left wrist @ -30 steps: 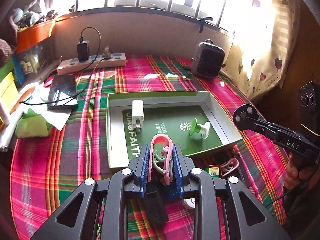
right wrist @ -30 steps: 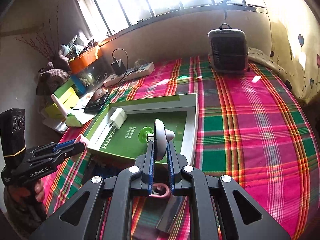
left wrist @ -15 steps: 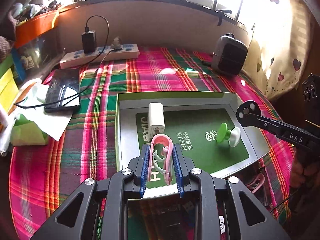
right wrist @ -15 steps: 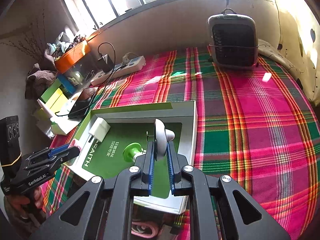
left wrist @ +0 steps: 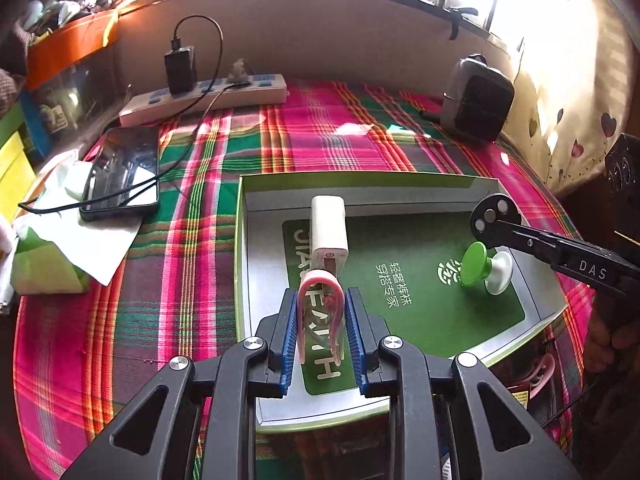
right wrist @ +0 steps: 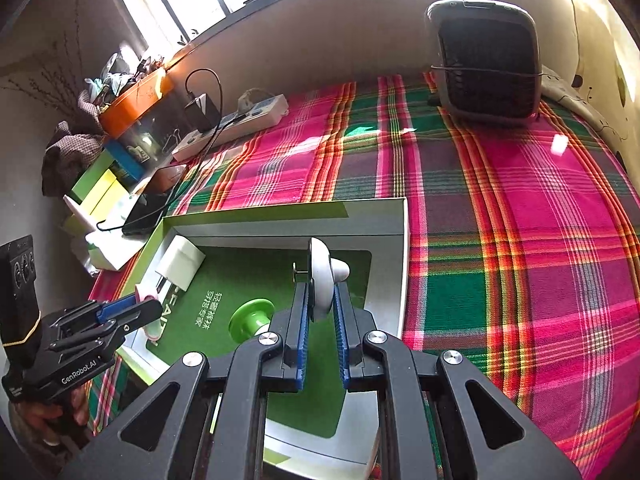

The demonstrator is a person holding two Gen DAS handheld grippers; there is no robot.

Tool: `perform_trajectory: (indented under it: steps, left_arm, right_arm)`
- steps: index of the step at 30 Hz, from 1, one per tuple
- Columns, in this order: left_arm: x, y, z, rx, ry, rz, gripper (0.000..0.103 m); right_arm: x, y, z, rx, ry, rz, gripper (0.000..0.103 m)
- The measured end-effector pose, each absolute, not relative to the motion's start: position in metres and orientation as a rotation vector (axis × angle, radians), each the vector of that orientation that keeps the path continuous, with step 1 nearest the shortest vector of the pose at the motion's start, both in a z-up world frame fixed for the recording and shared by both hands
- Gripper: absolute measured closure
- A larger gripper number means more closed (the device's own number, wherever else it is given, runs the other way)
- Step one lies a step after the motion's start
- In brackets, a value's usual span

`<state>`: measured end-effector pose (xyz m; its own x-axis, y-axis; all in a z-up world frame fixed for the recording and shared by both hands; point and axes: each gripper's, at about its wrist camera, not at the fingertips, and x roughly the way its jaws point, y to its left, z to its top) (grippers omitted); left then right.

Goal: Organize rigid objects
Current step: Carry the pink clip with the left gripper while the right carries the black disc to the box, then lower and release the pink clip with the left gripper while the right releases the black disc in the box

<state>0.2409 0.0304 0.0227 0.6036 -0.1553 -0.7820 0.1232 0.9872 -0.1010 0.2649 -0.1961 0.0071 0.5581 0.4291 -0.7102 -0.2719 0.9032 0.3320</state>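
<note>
My left gripper (left wrist: 322, 300) is shut on a pink U-shaped clip (left wrist: 320, 292), held over the near left part of the green-lined tray (left wrist: 360, 178). Just ahead of the clip, a white charger plug (left wrist: 329, 228) lies in the tray. A green-and-white suction knob (left wrist: 480, 266) lies at the tray's right. My right gripper (right wrist: 318, 292) is shut on a white disc-shaped knob (right wrist: 320, 276) above the tray (right wrist: 280, 210), near the green knob (right wrist: 250, 316). The right wrist view shows the left gripper (right wrist: 148, 304) at lower left with the clip (right wrist: 144, 292). The right gripper (left wrist: 492, 216) reaches in from the right.
A plaid cloth (left wrist: 320, 140) covers the surface. A power strip (left wrist: 208, 98) with a black adapter lies by the back wall, and a phone (left wrist: 120, 172) rests on white paper at left. A small grey heater (right wrist: 486, 64) stands at the back right. Another pink clip (left wrist: 536, 376) lies beside the tray's near right corner.
Both grippers have moved forward and lower, from the tray's near edge to over its inside. Each still holds its object. The things in the tray have not moved.
</note>
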Motion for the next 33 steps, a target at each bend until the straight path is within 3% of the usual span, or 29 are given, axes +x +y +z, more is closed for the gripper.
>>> perform_trajectory:
  steps: [33]
  left_arm:
    - [0.243, 0.032, 0.024, -0.035, 0.904, -0.140, 0.081]
  right_arm:
    - [0.276, -0.185, 0.006, 0.124, 0.858, 0.381, 0.090]
